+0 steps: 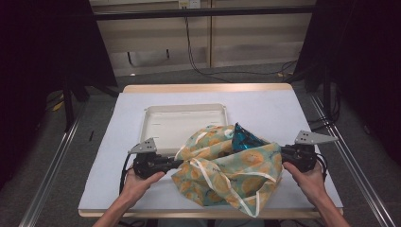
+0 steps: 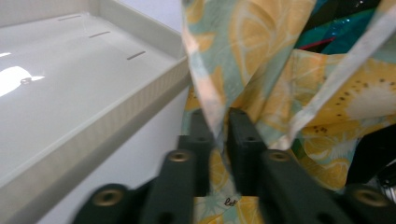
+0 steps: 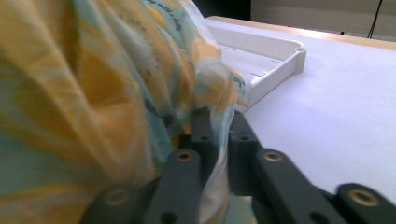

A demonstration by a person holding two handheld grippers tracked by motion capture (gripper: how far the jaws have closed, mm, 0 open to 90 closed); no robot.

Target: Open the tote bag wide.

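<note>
My white tray [image 1: 161,124] sits on the table [image 1: 118,142], bare inside where I can see it; the fruit-print cloth bag [image 1: 227,170] lies on the table's near side, its far edge over the tray's front rim, with something shiny teal [image 1: 246,140] poking from its top. My left gripper [image 2: 218,123] is clamped on the bag's edge, and my right gripper [image 3: 219,122] pinches its thin fabric. Small dark script on the cloth is too blurred to read.

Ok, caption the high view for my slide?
Both grippers, left and right, pinch a fruit-print cloth beside a white tray.
</note>
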